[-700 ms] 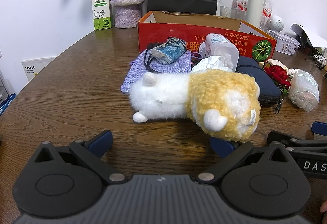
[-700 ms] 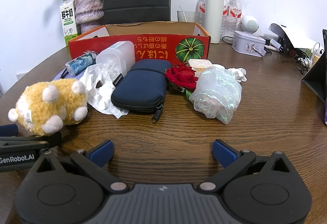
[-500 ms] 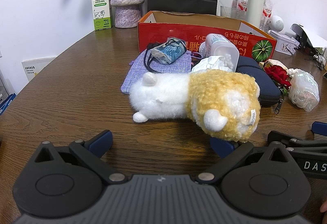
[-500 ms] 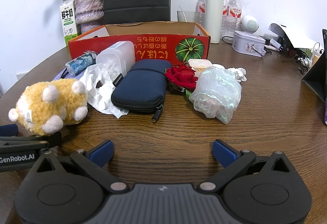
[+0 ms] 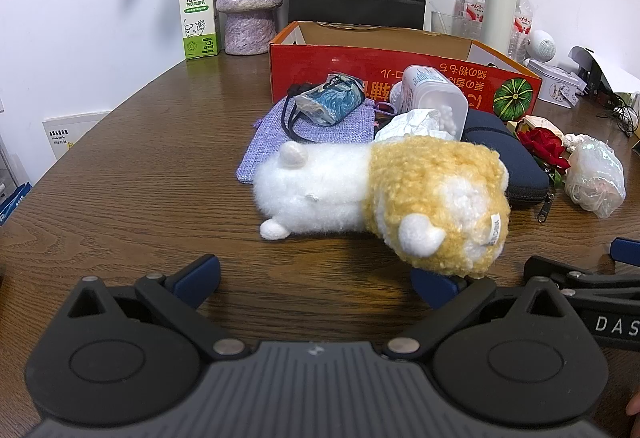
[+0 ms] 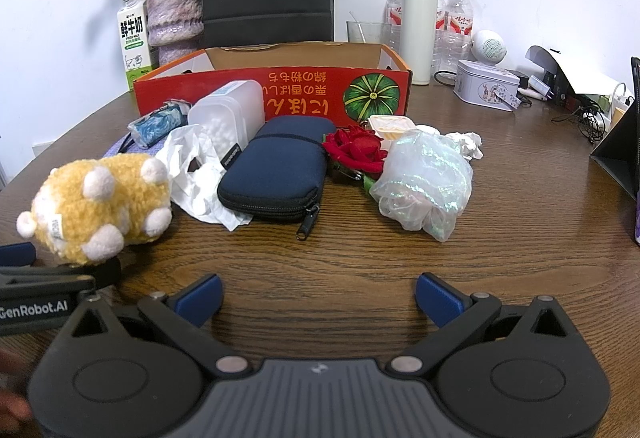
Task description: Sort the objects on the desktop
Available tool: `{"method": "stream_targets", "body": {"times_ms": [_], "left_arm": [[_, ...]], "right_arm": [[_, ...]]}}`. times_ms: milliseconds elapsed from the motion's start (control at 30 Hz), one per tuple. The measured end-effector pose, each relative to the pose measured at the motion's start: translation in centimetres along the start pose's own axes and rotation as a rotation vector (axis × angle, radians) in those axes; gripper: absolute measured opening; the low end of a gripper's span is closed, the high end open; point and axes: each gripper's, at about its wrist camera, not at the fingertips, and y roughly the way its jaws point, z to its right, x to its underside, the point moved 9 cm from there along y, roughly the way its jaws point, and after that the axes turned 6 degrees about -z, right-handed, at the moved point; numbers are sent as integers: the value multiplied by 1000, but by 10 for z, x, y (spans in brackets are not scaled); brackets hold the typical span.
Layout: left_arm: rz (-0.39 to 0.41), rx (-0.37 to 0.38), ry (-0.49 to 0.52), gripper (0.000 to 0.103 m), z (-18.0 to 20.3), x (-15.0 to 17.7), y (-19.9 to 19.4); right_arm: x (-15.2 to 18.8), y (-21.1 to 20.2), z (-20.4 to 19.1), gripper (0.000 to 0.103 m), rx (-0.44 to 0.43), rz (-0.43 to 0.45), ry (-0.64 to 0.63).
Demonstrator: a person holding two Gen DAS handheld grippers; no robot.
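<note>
The plush toy [image 5: 384,198] lies on its side on the table [image 5: 140,178], right in front of our left gripper [image 5: 316,278], jaws wide apart and empty. Nothing looks sorted yet: the navy pouch [image 6: 276,166], red rose [image 6: 356,150] and crinkly bag [image 6: 424,182] all sit before the red box [image 6: 272,94], ahead of our right gripper [image 6: 318,298], spread and empty too.
</note>
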Motion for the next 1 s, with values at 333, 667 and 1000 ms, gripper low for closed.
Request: {"method": "stream_targets", "body": {"times_ms": [333, 667, 1000], "left_arm": [[-1, -3, -1, 103, 0, 0, 0], [0, -3, -1, 103, 1, 0, 0], [-2, -5, 0, 103, 1, -1, 1]], "right_arm": [[1, -1, -2, 103, -8, -1, -13], [1, -1, -2, 103, -5, -2, -11], [1, -1, -3, 103, 1, -4, -11]]}}
